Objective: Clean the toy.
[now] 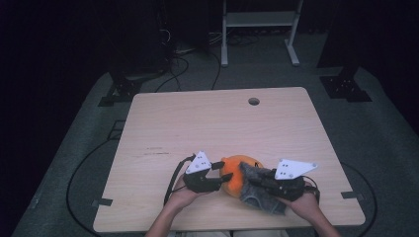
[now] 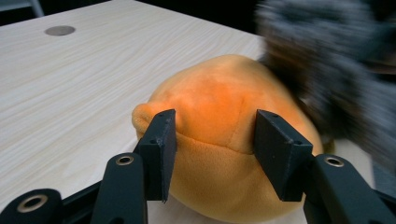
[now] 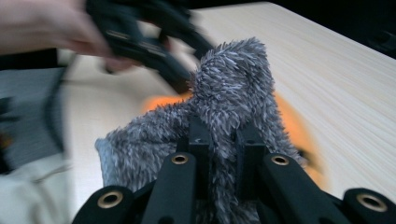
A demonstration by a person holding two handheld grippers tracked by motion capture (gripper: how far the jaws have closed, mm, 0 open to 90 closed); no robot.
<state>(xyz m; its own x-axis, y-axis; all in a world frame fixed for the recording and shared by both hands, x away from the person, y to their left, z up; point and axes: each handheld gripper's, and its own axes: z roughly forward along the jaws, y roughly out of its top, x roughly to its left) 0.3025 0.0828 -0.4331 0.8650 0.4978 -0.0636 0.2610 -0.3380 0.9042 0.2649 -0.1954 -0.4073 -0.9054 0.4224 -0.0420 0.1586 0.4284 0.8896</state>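
Note:
An orange plush toy lies near the front edge of the wooden table. My left gripper comes at it from the left, and its two pads press into the plush's sides. A grey fuzzy cloth is pinched between the jaws of my right gripper, just right of the plush. The cloth's upper end stands beside the toy and reaches over its right side. Part of the plush lies behind the cloth.
A round cable hole sits near the table's far edge. Beyond the table stand a white metal frame and dark stands with cables on the grey floor. The person's hands hold both grippers at the table's front edge.

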